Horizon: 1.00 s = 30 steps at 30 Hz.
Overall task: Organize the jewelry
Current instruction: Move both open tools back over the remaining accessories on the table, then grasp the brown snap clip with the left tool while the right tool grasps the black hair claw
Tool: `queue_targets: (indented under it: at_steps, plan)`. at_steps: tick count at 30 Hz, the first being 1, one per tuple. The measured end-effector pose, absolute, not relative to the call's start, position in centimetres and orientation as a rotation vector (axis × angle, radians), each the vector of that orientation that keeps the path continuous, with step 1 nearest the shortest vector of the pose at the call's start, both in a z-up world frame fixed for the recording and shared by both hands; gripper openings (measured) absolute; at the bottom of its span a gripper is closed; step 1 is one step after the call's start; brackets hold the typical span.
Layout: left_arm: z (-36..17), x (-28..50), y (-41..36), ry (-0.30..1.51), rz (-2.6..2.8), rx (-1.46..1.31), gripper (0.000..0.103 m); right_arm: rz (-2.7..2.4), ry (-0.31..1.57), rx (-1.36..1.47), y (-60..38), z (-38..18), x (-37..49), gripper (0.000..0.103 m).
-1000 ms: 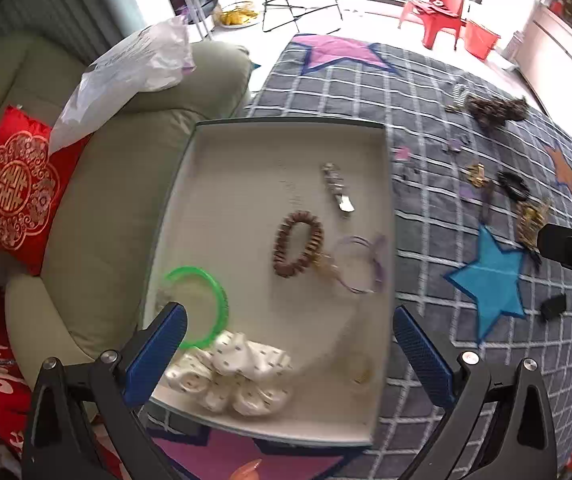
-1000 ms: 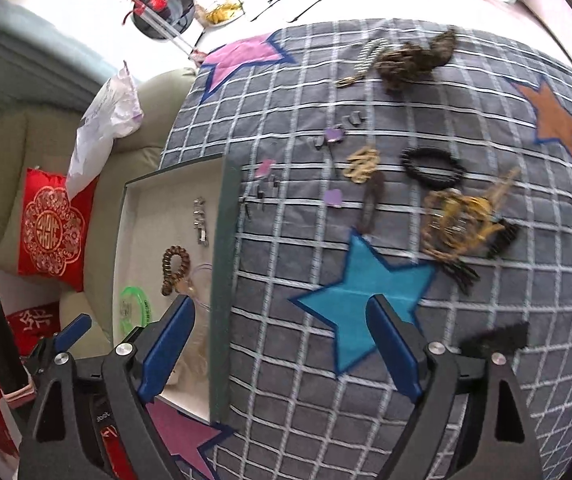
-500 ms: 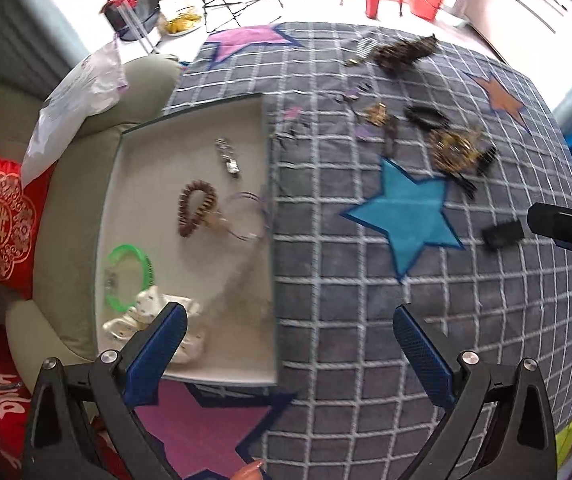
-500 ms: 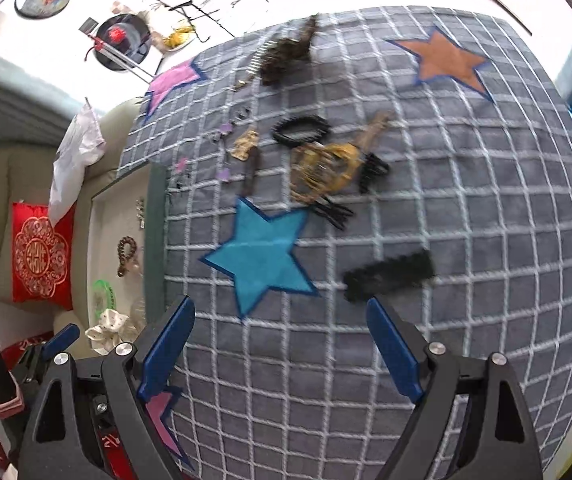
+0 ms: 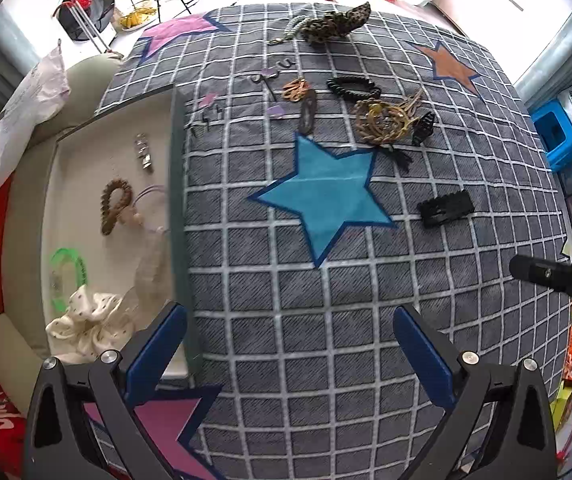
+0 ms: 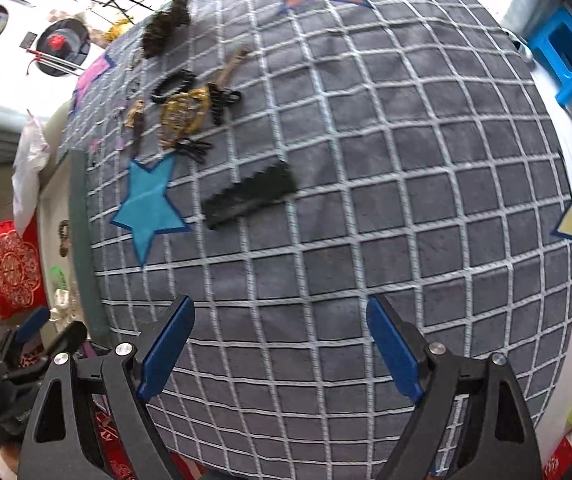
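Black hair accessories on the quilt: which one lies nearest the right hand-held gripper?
The flat black serrated clip, lying alone beside the blue star; the others cluster farther away.

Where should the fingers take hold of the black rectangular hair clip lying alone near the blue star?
Probably grip the black hair clip across its narrow width at mid-length, coming from above. It lies flat and long on the checked cloth with free space around it, so the open right gripper could straddle it.

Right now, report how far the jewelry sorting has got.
Done: the tray already holds a wooden bead bracelet, green bangle, white scrunchie and small clip. In hand: nothing; left gripper and right gripper are both open. Left: black comb clip, gold tangle, black bracelet and other pieces lie on the blanket.
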<state>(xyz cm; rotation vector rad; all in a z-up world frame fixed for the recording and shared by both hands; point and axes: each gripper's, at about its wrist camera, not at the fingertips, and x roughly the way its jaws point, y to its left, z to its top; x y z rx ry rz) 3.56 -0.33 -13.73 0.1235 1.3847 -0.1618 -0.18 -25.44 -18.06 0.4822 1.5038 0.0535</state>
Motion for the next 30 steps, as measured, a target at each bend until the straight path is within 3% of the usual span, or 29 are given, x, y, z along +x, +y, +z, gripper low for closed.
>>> queue_targets:
  at_steps: [18, 22, 30]
  plan:
    - [-15.4, 11.7, -2.9, 1.326, -0.153, 0.078, 0.101, 0.111, 1.437, 0.404, -25.3, -18.1, 7.3, 0.089]
    - [-16.5, 13.8, -2.4, 1.327, -0.118, 0.061, 0.097, 0.134, 1.422, 0.384, -24.4, -18.3, 9.4, 0.083]
    - [-19.8, 16.6, -3.0, 1.374, -0.148, 0.033, 0.061, 0.163, 1.439, 0.339, -22.7, -20.3, 12.2, 0.07]
